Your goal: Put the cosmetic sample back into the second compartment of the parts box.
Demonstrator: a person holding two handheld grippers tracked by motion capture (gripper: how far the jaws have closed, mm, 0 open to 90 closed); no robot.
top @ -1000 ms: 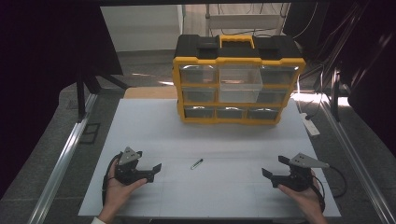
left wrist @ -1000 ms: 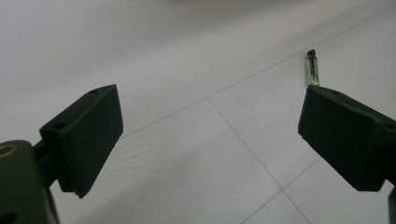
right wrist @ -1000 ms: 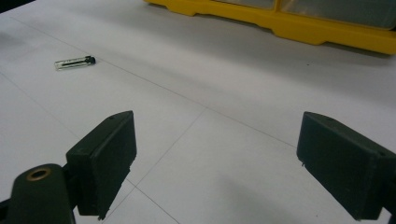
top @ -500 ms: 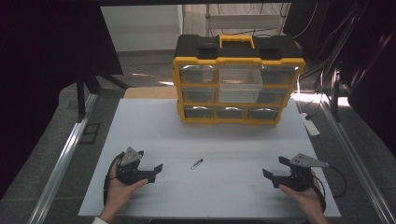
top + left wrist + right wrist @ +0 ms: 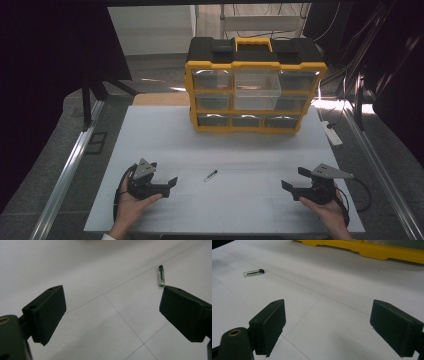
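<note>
Hardly anything has shifted over the last second: both hands sit where they were, low on the white surface (image 5: 235,150), and the little glass vial (image 5: 210,175) lies in the same spot between them. So the work has not really begun; this reads as the pause before a reach.

The left tool (image 5: 169,184) rests in the person's left hand (image 5: 131,202) with its jaws spread wide and nothing between them. From along that tool, the vial (image 5: 161,276) lies ahead and off to its right, just beyond the tip of the right-hand jaw, dark cap pointing away. It is apart from the jaws, not touching either.

The right tool (image 5: 288,184) is likewise spread open and empty, held in the right hand (image 5: 327,212). From along it, the vial (image 5: 253,272) sits farther off, ahead and to its left, lying flat on its side. Beyond this tool, ahead and to its right, runs the yellow base of the drawer organizer (image 5: 372,251), which stands upright across the surface from both hands (image 5: 252,82).

Since the vial is nearer the left tool, I would guess that one goes for it, needing a small swing toward its right to bring the glass between the jaws. A thin, round thing like that could roll if nudged.
</note>
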